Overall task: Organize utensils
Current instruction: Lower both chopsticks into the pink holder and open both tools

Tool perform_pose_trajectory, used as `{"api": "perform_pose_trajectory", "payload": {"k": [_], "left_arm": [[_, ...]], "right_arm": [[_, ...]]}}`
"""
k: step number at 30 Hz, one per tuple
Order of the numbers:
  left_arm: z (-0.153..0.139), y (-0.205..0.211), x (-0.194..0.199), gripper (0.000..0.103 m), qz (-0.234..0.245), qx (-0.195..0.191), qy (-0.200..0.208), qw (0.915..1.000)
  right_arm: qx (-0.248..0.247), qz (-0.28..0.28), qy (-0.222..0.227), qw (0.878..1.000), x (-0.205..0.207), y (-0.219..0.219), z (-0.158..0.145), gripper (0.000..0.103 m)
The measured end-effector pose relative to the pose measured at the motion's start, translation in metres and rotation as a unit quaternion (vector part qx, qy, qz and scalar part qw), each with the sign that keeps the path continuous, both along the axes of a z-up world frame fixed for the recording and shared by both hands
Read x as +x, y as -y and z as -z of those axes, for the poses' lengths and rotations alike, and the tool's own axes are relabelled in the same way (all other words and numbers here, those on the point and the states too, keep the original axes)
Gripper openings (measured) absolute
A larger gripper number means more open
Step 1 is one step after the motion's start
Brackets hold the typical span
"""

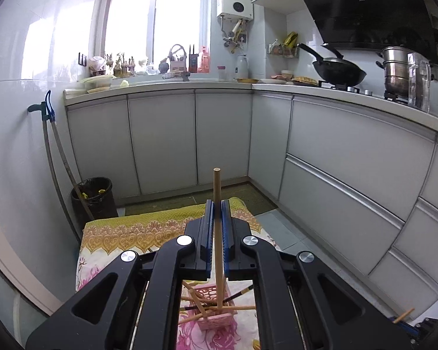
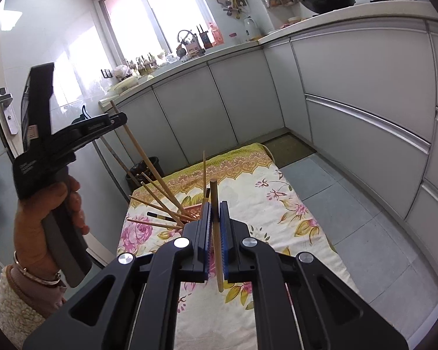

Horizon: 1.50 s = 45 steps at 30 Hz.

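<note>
Now the left tongs (image 1: 218, 204) are pressed together on one round light wooden chopstick (image 1: 217, 233), which runs between the blue pads and stands up past the tips. The lower end of this chopstick goes down toward a pink plastic holder with round holes (image 1: 211, 306), which lies under the tongs on a desk covered with a cloth of pink flowers and a yellow border (image 1: 137, 233). Several other wooden chopsticks (image 1: 201, 309) and one dark chopstick with a pale band (image 1: 242, 290) lie crossed in and over this holder.

The right tongs (image 2: 215, 204) are also clamped, on another wooden chopstick with a darker upper end (image 2: 217, 248); it passes between the pads at a small tilt, and its lower tip hangs free above the cloth. Just behind these tongs the holder is mostly hidden, and a fan of chopsticks (image 2: 157, 201) spreads out of it to the left. In the right wrist view a hand (image 2: 48, 218) with a bracelet and a fleecy white sleeve (image 2: 14, 300) holds the left device high at the left side.

Around the desk are grey floor tiles (image 2: 350, 204), white kitchen cabinets (image 1: 163, 140), a black waste bin (image 1: 95, 198) beside the wall, and a black wok (image 1: 338, 73) on the stove.
</note>
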State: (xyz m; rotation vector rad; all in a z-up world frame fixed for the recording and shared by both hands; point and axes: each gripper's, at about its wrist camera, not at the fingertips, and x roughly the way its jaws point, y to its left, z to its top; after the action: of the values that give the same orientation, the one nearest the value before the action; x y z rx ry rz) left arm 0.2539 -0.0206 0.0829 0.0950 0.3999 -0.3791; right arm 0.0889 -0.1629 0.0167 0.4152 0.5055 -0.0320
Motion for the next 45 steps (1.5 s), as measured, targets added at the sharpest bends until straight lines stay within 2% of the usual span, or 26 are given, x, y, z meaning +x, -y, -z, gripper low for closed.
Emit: {"api": "perform_pose_trajectory", "payload": {"k": [4,7,10,13,17,23,27,31,36,45], "left_arm": [[0.027,0.006,0.025,0.004,-0.023,0.012,-0.017,0.9995],[0.053,0.01,0.039,0.006,-0.039,0.025,-0.055,0.9974],[0.065,0.005,0.038,0.022,-0.027,0.016,-0.076,0.9966],[0.053,-0.007,0.022,0.023,-0.033,0.006,-0.048,0.9983],[0.025,-0.027,-0.001,0.031,-0.032,-0.015,-0.014,0.9993],[-0.016,-0.078,-0.053,0.033,-0.037,-0.085,0.038,0.9949],[-0.025,-0.109,-0.081,0.034,-0.046,-0.117,0.05,0.9908],[-0.022,-0.126,-0.097,0.034,-0.061,-0.122,0.052,0.9893],[-0.02,-0.139,-0.098,0.036,-0.072,-0.126,0.054,0.988],[-0.006,-0.152,-0.086,0.037,-0.085,-0.124,0.033,0.9881]], "right_arm": [[-0.002,-0.004,-0.004,1.0,0.008,0.001,0.007,0.006],[0.002,-0.005,-0.008,1.0,0.013,0.001,0.01,0.006],[0.004,-0.006,-0.006,1.0,0.017,0.002,0.009,0.006],[0.0,-0.01,0.004,1.0,0.018,-0.001,-0.001,0.006],[0.002,-0.02,0.021,1.0,0.023,-0.007,-0.021,0.006],[-0.005,-0.022,0.058,0.998,0.036,-0.017,-0.059,0.006],[-0.016,-0.019,0.082,0.996,0.056,-0.026,-0.083,0.006],[-0.034,-0.01,0.093,0.995,0.084,-0.038,-0.093,0.006],[-0.052,0.0,0.087,0.995,0.121,-0.048,-0.077,0.006],[-0.06,-0.006,0.056,0.997,0.178,-0.063,-0.007,0.006]]}}
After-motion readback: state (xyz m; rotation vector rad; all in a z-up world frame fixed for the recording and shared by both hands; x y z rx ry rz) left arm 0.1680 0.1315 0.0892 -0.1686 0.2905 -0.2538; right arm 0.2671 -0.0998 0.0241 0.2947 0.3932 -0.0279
